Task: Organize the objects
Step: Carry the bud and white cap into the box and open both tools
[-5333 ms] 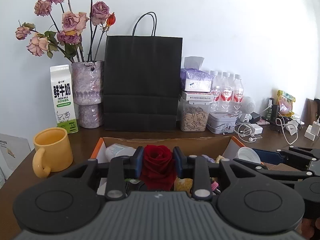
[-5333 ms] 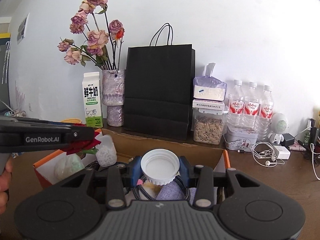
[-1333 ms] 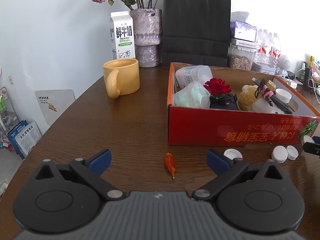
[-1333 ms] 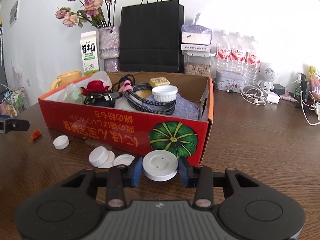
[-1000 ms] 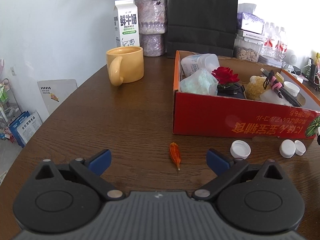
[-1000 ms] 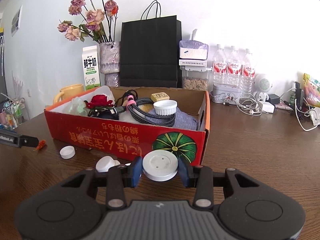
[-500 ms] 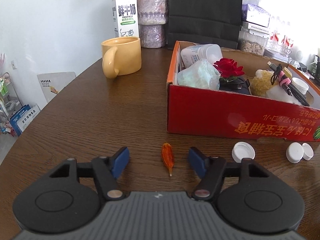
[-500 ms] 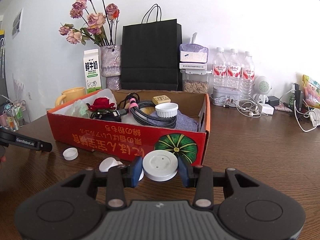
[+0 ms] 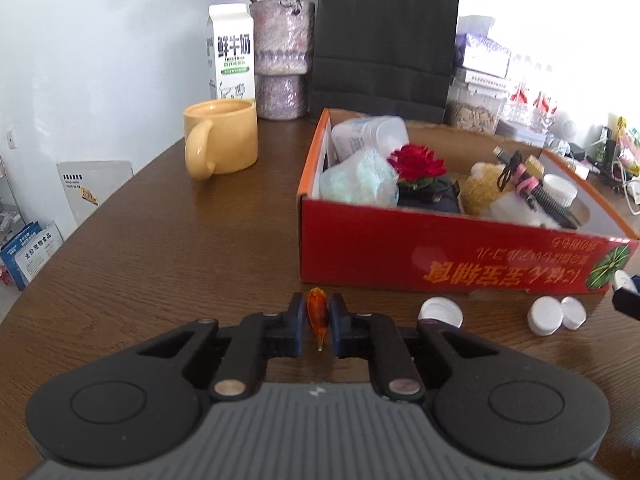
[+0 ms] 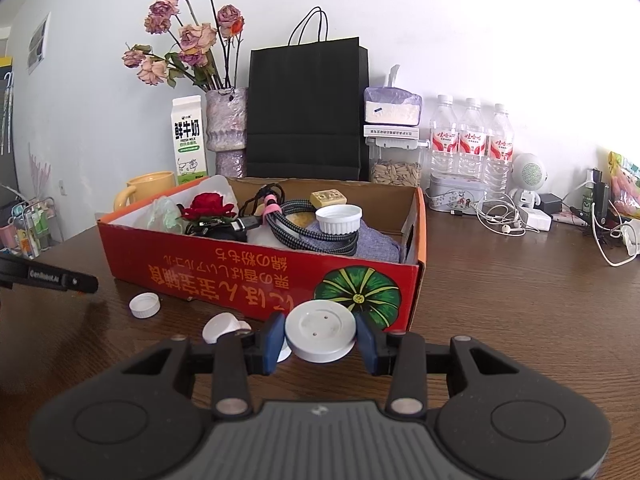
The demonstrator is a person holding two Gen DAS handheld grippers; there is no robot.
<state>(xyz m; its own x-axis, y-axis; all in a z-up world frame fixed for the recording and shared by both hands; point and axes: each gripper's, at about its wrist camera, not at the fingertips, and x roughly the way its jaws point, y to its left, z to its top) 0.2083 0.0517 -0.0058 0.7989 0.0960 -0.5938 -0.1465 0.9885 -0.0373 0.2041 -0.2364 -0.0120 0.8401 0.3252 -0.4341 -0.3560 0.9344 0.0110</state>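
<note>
The left gripper (image 9: 318,324) is closing on an orange petal (image 9: 317,314) lying on the desk (image 9: 160,248), at seven o'clock from the red box (image 9: 440,256). The right gripper (image 10: 320,338) clamps a white lid (image 10: 320,330) at the box's six o'clock.

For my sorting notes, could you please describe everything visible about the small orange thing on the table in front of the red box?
The orange petal is small, translucent amber-orange and leaf-shaped, rounded at the far end and tapering to a thin pale point toward the camera. It looks dry and lies on the brown table, in front of the red box and left of a white cap. It sits between the left tool pads, whose jaws are closing on it.
</note>
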